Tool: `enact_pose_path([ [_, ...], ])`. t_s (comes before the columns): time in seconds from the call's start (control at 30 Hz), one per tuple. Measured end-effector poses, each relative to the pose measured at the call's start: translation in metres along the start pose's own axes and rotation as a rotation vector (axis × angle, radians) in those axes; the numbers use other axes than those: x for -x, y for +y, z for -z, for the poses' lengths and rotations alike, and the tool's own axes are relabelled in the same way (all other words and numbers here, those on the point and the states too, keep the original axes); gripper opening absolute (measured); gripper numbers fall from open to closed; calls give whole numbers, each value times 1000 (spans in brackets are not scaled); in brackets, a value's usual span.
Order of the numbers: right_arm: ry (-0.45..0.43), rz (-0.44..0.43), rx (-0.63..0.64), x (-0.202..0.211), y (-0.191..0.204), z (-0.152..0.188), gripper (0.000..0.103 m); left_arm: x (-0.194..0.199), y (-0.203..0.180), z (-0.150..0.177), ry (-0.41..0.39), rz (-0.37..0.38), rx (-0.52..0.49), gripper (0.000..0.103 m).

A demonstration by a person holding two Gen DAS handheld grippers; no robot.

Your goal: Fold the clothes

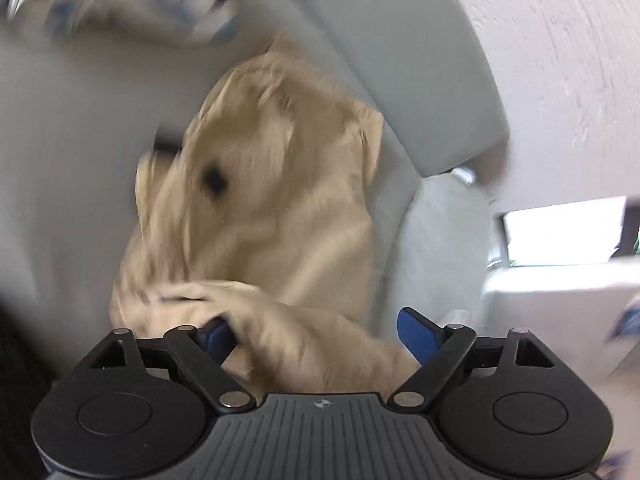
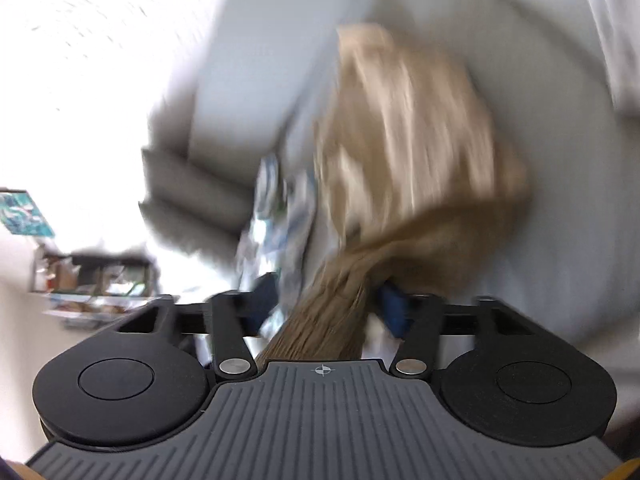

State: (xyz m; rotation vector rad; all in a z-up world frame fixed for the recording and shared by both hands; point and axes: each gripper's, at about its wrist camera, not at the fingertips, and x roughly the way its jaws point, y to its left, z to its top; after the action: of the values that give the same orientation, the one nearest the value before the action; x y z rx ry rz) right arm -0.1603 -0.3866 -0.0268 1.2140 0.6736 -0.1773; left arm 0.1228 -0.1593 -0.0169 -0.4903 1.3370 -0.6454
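Note:
A tan garment (image 1: pixel 276 200) hangs crumpled over a grey sofa (image 1: pixel 80 184), with a dark spot near its middle. My left gripper (image 1: pixel 316 332) stands wide apart, and tan cloth drapes over its left blue finger (image 1: pixel 216 336) and between the jaws. The right blue finger (image 1: pixel 416 332) is bare. In the right wrist view the same garment (image 2: pixel 408 144) is blurred. My right gripper (image 2: pixel 328 304) has a bunched strand of the cloth running between its blue fingers (image 2: pixel 394 308), which stand apart.
A patterned blue-and-white cloth (image 1: pixel 132 0) lies at the sofa's top left, and also shows in the right wrist view (image 2: pixel 276 216). A grey cushion (image 1: pixel 440 248) sits at the right. A window (image 1: pixel 560 236) and a shelf with clutter (image 2: pixel 92 284) are beyond.

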Motion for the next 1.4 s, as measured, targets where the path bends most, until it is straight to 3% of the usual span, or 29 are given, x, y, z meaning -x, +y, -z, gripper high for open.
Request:
enact_pose_path([
  [0.07, -47, 14, 24, -4, 6, -8, 68, 14, -12, -1, -68, -53, -116, 86],
  [0.13, -95, 28, 49, -8, 13, -17, 72, 27, -22, 4, -116, -41, -280, 87],
  [0.2, -118, 44, 81, -9, 13, -22, 73, 35, -25, 12, -161, -39, -376, 87],
  [0.33, -151, 112, 187, -5, -4, -26, 73, 36, -3, 30, -199, -76, -355, 86],
  [0.5, -141, 165, 306, -19, -18, -36, 72, 6, 22, 49, -256, -349, -405, 72],
  [0.57, -106, 201, 349, -33, -22, -43, 72, -10, 34, 46, -222, -371, -361, 72],
  [0.7, -62, 186, 291, -56, -41, -50, 72, -32, 48, 39, -178, -378, -322, 76],
  [0.83, -19, 167, 226, -78, -59, -57, 82, -54, 55, 31, -124, -333, -340, 78],
  [0.87, -26, 149, 230, -81, -60, -58, 83, -58, 55, 29, -119, -317, -345, 69],
  [0.9, -31, 144, 245, -85, -58, -58, 80, -60, 53, 28, -124, -316, -355, 59],
  [0.93, -35, 141, 261, -89, -57, -58, 57, -61, 50, 29, -130, -329, -364, 54],
  [1.0, -31, 145, 262, -78, -57, -49, 9, -56, 45, 33, -142, -331, -387, 32],
  [1.07, -27, 149, 259, -64, -57, -39, 6, -47, 42, 38, -148, -308, -410, 24],
  [1.3, -13, 164, 252, -17, -59, -5, 4, -16, 44, 78, -16, -190, -449, 22],
  [1.37, -8, 168, 250, -3, -60, 5, 4, -13, 51, 91, 6, -181, -444, 25],
  [1.4, -6, 170, 249, 4, -60, 10, 4, -13, 55, 96, 10, -191, -440, 32],
])
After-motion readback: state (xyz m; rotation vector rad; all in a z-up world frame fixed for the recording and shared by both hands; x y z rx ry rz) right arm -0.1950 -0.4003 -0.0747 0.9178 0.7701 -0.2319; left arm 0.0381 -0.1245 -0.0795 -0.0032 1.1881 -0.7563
